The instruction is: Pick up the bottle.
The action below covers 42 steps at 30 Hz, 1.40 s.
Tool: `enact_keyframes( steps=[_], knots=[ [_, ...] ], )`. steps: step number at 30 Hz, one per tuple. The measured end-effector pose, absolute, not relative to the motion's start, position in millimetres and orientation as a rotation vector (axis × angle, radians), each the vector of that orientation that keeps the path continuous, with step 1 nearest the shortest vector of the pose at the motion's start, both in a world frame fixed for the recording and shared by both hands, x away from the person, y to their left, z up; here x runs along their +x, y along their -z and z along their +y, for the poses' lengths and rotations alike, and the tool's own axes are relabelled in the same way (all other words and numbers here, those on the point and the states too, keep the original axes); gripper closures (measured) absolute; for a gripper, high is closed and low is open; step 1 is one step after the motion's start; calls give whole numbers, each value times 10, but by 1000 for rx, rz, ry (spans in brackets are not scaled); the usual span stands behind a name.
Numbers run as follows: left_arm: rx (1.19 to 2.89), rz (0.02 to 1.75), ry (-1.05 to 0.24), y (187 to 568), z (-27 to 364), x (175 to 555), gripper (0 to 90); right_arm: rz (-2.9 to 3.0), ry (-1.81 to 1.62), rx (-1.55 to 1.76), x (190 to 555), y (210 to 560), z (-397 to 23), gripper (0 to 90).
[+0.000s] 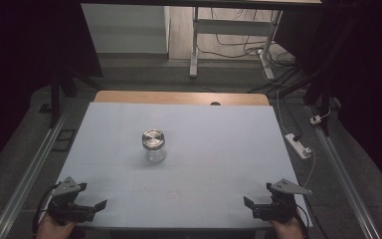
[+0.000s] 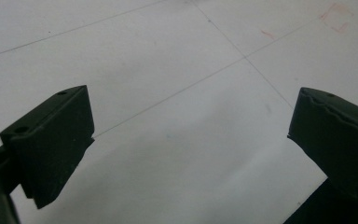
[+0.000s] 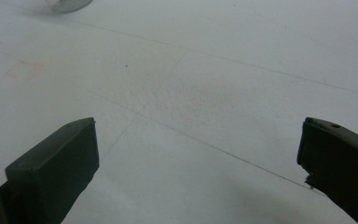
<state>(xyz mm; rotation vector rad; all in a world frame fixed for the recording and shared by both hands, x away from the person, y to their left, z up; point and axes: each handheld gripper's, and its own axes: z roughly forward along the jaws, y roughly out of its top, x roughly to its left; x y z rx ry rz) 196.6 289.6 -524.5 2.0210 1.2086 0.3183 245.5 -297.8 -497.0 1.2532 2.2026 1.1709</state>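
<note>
So far the white table (image 1: pixel 219 164) is lying bare except for one thing: a clear glass jar (image 1: pixel 153 147) with a metal lid (image 1: pixel 152 138), standing upright a little toward ten o'clock from the table's middle. The left gripper (image 1: pixel 87 205) is waiting at the seven o'clock corner, the right gripper (image 1: pixel 258 206) at five o'clock, both well apart from the jar, jaws spread wide and holding nothing. In the right gripper view the jar (image 3: pixel 70 4) is just peeking in at eleven o'clock. Trouble, as I judge it, is lurking in the glass: smooth round walls could be slipping between hard jaws, and a sideways nudge on the approach could be tipping or rolling it. Twisting the lid with the body loosely held could be spinning the whole jar instead.
</note>
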Motion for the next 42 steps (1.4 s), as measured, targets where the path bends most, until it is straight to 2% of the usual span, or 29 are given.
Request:
enact_keyframes(
  steps=[30,42],
  knots=[
    [2068,1214,-276,5253,2855,2016,0,2265,-1156,1231,2480,4984,-2953,0],
    [2054,1136,-293,5162,2768,2070,0,2270,-1152,1230,2486,4989,-2950,0]
  ],
)
